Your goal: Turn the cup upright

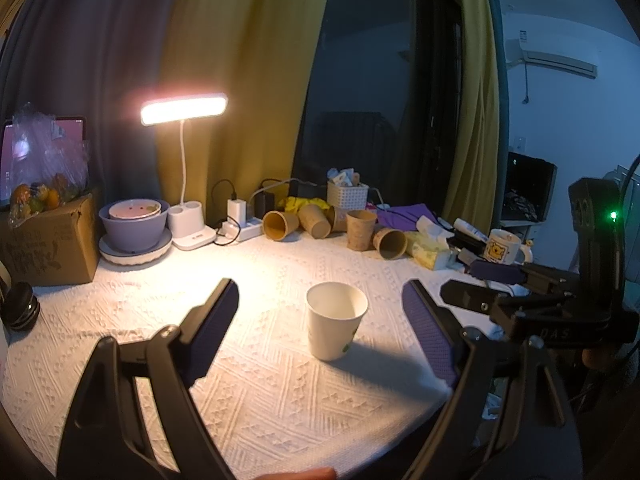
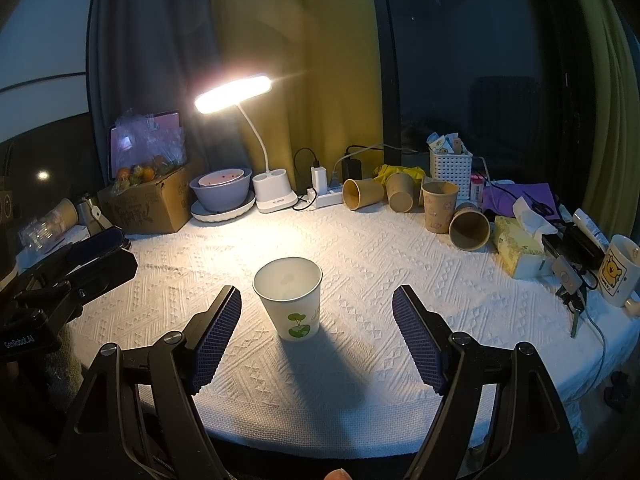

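Between your right claw's (image 2: 317, 322) spread fingers, a little ahead of the tips and nearer the left one, the white paper cup (image 2: 289, 298) stands upright on the white cloth (image 2: 360, 240), mouth up, touching neither pad. Your left claw (image 1: 320, 312) is spread wide too, holding nothing, with the same cup (image 1: 335, 320) just ahead between its fingers. Farther ahead of both claws, brown paper cups (image 2: 436, 206) crowd near the lit lamp (image 2: 234, 94).
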A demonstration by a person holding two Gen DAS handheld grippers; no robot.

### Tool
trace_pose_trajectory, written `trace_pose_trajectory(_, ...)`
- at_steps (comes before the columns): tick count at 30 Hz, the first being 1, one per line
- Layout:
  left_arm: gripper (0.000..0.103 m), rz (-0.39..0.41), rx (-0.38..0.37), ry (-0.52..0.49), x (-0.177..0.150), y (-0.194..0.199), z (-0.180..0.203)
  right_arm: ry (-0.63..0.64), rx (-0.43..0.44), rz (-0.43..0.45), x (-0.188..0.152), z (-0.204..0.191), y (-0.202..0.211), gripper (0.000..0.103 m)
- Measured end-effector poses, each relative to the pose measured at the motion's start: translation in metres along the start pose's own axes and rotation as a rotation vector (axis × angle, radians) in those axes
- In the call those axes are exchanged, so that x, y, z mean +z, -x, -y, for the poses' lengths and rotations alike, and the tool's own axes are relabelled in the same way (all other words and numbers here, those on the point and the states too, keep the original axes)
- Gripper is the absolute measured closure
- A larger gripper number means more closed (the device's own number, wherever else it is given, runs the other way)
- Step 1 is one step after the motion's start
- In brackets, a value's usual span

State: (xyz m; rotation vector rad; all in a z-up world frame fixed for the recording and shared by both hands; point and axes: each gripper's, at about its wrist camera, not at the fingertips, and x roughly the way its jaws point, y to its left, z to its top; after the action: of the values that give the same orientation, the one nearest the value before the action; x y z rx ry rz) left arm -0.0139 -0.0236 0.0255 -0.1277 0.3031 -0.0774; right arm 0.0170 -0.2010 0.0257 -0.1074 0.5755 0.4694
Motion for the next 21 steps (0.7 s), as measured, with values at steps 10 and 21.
trace_pose_trajectory(10, 0.018, -0.002, -0.007, 0.003, -0.0032, -0.0006, 0.0002, 0.001, 0.0, -0.001, 0.0009, 0.0005, -0.0002, 0.022)
trace_pose_trajectory(21, 0.018, -0.002, -0.008, 0.006, -0.0042, -0.0006, 0.0012, 0.001, 0.001, -0.002, -0.0008, -0.0009, -0.0012, 0.022)
